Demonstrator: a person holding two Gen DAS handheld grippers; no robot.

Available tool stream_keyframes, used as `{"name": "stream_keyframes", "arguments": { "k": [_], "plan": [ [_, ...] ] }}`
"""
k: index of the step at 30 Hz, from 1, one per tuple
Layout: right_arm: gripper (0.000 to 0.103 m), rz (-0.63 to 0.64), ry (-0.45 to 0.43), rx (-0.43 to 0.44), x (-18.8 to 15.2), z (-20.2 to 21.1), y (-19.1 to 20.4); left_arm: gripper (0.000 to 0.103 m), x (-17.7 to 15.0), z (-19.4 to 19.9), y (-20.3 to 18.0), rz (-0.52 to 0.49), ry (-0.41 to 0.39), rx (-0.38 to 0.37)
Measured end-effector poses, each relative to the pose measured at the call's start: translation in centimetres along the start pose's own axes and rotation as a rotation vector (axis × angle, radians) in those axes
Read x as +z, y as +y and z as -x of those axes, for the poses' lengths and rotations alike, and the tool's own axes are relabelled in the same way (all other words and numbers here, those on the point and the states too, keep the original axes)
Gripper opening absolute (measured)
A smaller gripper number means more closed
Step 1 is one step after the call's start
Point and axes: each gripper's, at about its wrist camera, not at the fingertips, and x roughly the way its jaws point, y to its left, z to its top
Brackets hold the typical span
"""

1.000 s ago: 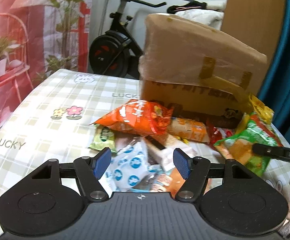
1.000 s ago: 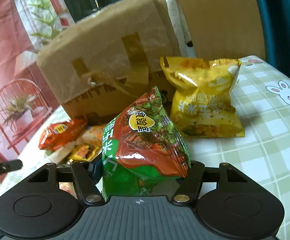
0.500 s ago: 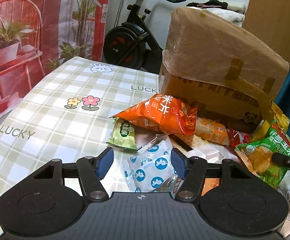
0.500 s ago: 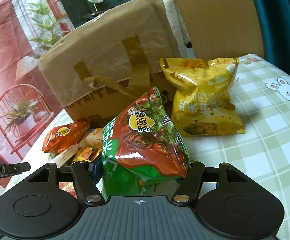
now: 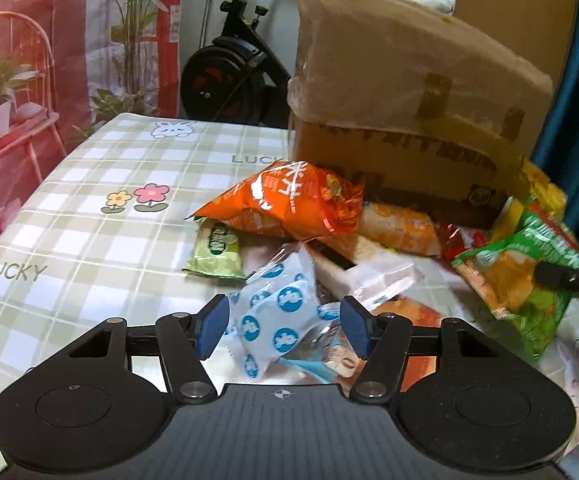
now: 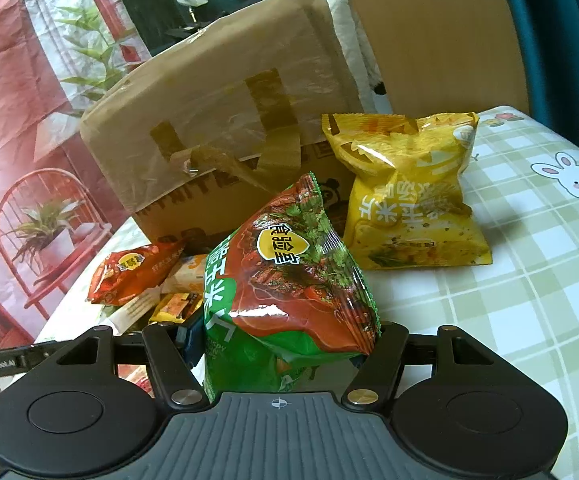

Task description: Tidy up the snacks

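A heap of snack packets lies on the checked tablecloth in front of a cardboard box [image 5: 409,92]. My left gripper [image 5: 283,330] is open, its blue pads on either side of a white packet with blue dots [image 5: 277,320]. Beyond it lie an orange bag [image 5: 289,204], a small green packet [image 5: 217,252] and an orange-wrapped bar [image 5: 401,228]. My right gripper [image 6: 285,340] is shut on a green and red snack bag [image 6: 297,280], which also shows in the left wrist view [image 5: 521,276]. A yellow bag [image 6: 409,200] leans by the box [image 6: 225,128].
An exercise bike [image 5: 229,68] stands behind the table. A red-printed backdrop [image 5: 29,60] hangs at the left. Teal curtains [image 6: 561,40] and a brown board [image 6: 429,28] are at the right. The tablecloth [image 5: 89,208] spreads left of the heap and right of the yellow bag [image 6: 537,264].
My left gripper pulled back and then came forward again around the blue-dotted packet. My right gripper holds the green and red bag almost still.
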Motion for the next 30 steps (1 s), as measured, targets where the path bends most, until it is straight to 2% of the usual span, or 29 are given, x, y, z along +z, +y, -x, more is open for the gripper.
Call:
{"name": "stream_keyframes", "arguments": {
  "k": [7, 11, 14, 16, 17, 19, 24, 26, 30],
  "plan": [
    [0.061, -0.001, 0.005, 0.008, -0.1, 0.0, 0.0, 0.064, 0.2, -1.7, 0.8, -0.015, 0.033, 0.066],
    [0.061, -0.002, 0.006, 0.008, -0.1, 0.0, 0.0, 0.064, 0.4, -2.8, 2.2, 0.013, 0.044, 0.105],
    [0.061, -0.004, 0.008, 0.006, -0.1, 0.0, 0.0, 0.064, 0.8, -3.3, 3.0, 0.034, 0.057, 0.164],
    [0.061, -0.006, 0.01, 0.007, -0.2, -0.1, 0.0, 0.063, 1.1, -3.4, 3.5, 0.059, 0.059, 0.169],
    [0.061, -0.006, 0.01, 0.008, -0.2, -0.1, 0.0, 0.061, 1.2, -3.2, 3.6, 0.068, 0.054, 0.169],
    [0.061, -0.005, 0.01, 0.009, -0.2, -0.2, 0.0, 0.051, 1.5, -2.5, 3.5, 0.077, 0.03, 0.142],
    [0.061, -0.006, 0.01, 0.01, -0.2, -0.2, 0.0, 0.042, 1.8, -1.3, 1.4, 0.023, -0.003, 0.032],
    [0.061, -0.006, 0.011, 0.013, -0.2, -0.2, 0.1, 0.042, 1.5, -1.6, 0.6, -0.003, 0.001, 0.029],
    [0.061, -0.005, 0.007, 0.016, -0.1, 0.0, 0.1, 0.042, 1.0, -2.0, -0.4, -0.062, 0.002, 0.069]
  ]
}}
